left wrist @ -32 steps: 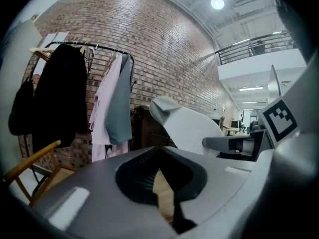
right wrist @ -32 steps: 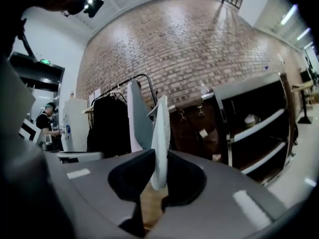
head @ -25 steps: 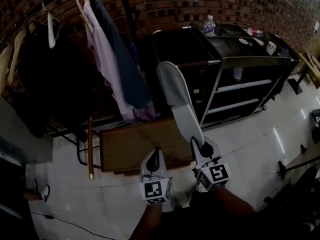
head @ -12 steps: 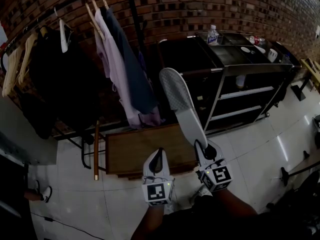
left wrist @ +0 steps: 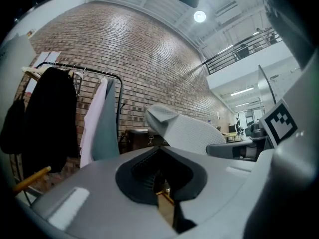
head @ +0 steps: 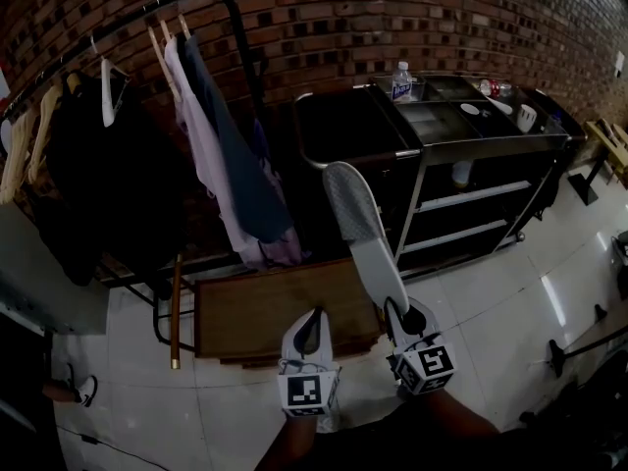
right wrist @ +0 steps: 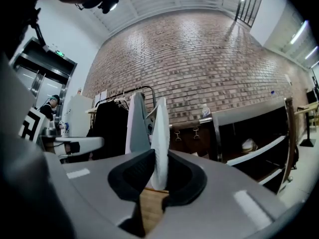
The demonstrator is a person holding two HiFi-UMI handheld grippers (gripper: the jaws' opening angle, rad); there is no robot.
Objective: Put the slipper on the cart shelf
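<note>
A long white-grey slipper (head: 361,232) sticks up and away from my right gripper (head: 400,310), which is shut on its heel end. In the right gripper view the slipper (right wrist: 160,133) stands edge-on between the jaws. The black cart (head: 488,142) stands beyond it to the right, with two pale shelves (head: 473,195) below its top. The cart (right wrist: 249,117) also shows right of the slipper in the right gripper view. My left gripper (head: 311,320) hovers beside the right one, shut and holding nothing. In the left gripper view the slipper (left wrist: 187,132) shows to the right.
A clothes rack (head: 186,135) with hanging garments stands left of the cart against the brick wall. A low wooden platform (head: 265,312) lies on the tiled floor below the grippers. A water bottle (head: 400,79) stands on the cart top, a pale cup (head: 462,173) on a shelf.
The head view has shifted a little. Both grippers now sit slightly lower in the picture, and the slipper stays in the right gripper's hold.
</note>
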